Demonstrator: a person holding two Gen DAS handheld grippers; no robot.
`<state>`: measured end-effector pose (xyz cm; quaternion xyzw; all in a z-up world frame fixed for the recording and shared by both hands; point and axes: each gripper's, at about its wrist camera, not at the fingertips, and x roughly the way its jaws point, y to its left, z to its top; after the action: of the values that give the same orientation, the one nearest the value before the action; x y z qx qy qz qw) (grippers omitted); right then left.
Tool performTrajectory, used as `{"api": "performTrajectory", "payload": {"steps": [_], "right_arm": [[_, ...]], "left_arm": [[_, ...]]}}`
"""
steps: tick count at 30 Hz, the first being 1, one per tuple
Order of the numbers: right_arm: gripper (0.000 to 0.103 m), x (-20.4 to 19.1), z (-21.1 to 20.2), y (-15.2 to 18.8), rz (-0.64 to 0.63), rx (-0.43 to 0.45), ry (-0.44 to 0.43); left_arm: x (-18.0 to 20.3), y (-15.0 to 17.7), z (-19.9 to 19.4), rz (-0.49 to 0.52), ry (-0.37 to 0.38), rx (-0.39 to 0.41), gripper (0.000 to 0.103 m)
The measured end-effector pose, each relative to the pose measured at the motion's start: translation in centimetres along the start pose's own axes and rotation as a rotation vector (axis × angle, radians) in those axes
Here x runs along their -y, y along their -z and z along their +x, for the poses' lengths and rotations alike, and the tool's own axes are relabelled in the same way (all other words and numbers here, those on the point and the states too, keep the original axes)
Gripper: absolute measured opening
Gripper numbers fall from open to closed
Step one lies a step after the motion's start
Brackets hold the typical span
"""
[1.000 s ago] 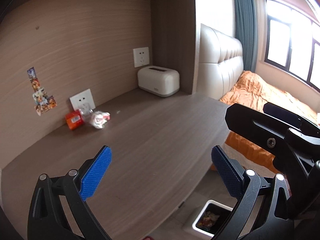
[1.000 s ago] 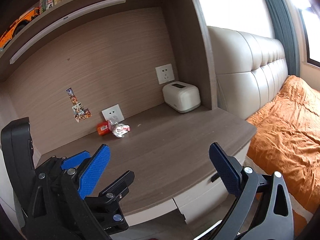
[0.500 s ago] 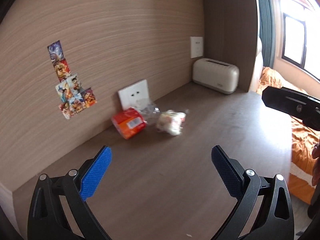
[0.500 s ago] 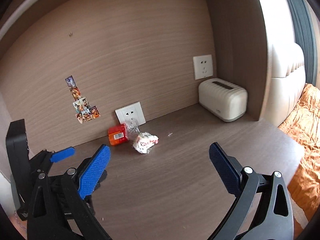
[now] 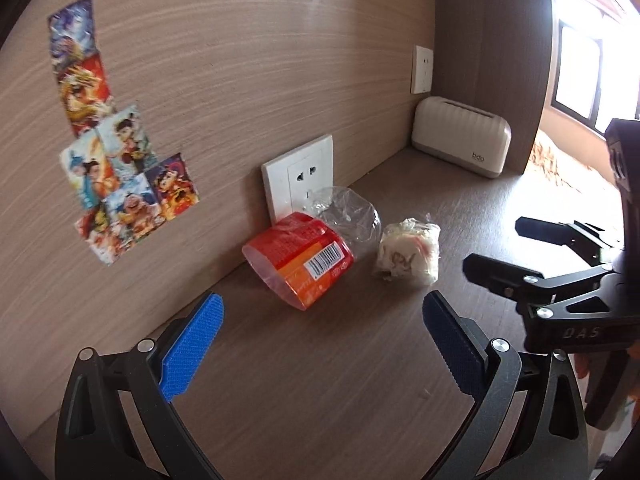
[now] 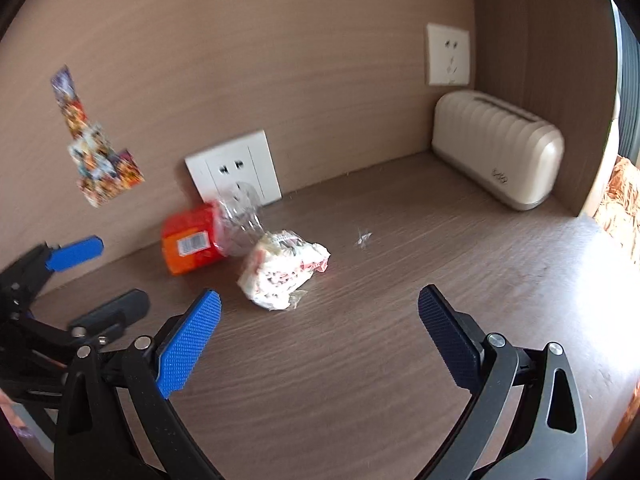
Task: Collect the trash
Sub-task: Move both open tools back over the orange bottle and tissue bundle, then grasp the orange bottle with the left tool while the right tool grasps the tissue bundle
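Note:
A crushed clear bottle with a red-orange label (image 5: 302,266) lies on the wooden desk by the wall socket; it also shows in the right wrist view (image 6: 194,238). A crumpled white wrapper (image 5: 408,256) lies just right of it, seen as well in the right wrist view (image 6: 282,270). My left gripper (image 5: 320,344) is open and empty, just short of the bottle. My right gripper (image 6: 316,340) is open and empty, just short of the wrapper. A tiny scrap (image 6: 363,237) lies further right.
A cream tissue box (image 6: 498,146) stands in the desk's back right corner. Wall sockets (image 5: 298,178) and stickers (image 5: 112,152) are on the back panel. An orange bedspread (image 6: 622,196) lies beyond the desk's right edge.
Both grippers have moved forward over the desk toward the trash, which now looks much larger. Both stay open.

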<state>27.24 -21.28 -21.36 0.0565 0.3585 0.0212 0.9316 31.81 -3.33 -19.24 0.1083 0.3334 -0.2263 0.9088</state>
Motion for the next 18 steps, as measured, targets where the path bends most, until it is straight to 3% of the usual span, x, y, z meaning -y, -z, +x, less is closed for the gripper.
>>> {"api": "performTrajectory", "payload": {"steps": [8,18], "right_arm": [[0.099,-0.6,3.2,-0.8,-0.025,-0.037,0.005],[0.095,-0.4,6.1,-2.0,-0.068,-0.117,0.015]], "left_arm": [[-2.3,-0.7,3.8,-0.038,0.124,-0.045,0.095],[-2.2,-2.0,6.9,-0.033,0.251,-0.088,0.078]]}}
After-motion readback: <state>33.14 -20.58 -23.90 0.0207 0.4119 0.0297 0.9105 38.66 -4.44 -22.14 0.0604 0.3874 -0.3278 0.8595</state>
